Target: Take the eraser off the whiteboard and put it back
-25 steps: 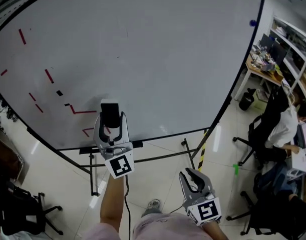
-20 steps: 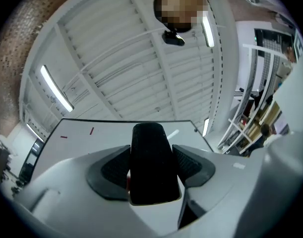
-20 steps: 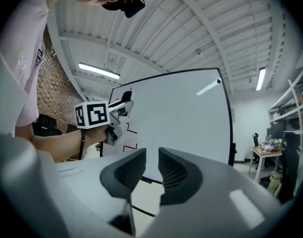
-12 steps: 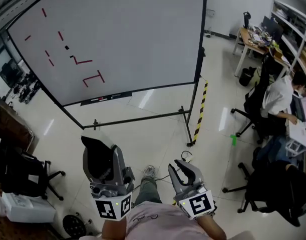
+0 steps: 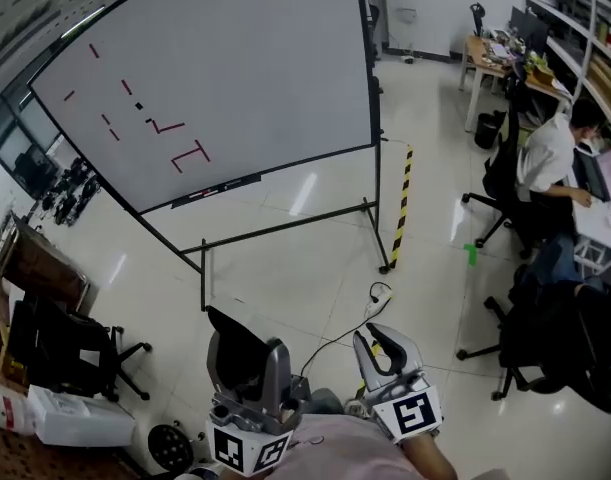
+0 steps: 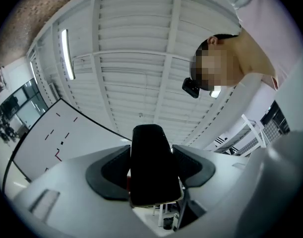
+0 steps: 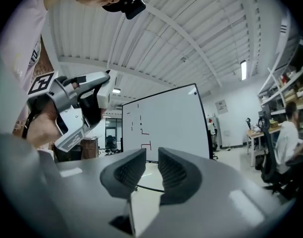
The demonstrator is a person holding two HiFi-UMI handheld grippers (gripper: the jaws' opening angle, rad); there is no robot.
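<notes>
The whiteboard (image 5: 245, 58) stands on its wheeled frame well ahead of me, with red strokes (image 5: 190, 153) at its lower left. It also shows far off in the right gripper view, whiteboard (image 7: 166, 115). The black eraser (image 5: 238, 348) is off the board, clamped upright in my left gripper (image 5: 247, 360) close to my body. In the left gripper view the eraser (image 6: 152, 165) fills the gap between the jaws and points at the ceiling. My right gripper (image 5: 383, 352) is low at the right, shut and holding nothing. The left gripper (image 7: 79, 108) also appears in the right gripper view.
A person sits at a desk (image 5: 505, 53) at the far right among black office chairs (image 5: 575, 353). A yellow-black floor strip (image 5: 400, 203) and a cable (image 5: 370, 303) lie near the board's foot. More chairs (image 5: 55, 348) stand at the left.
A second ago the left gripper held the eraser against the board. Now I stand far back from the board, with the eraser carried away in the left gripper, low by my body.
</notes>
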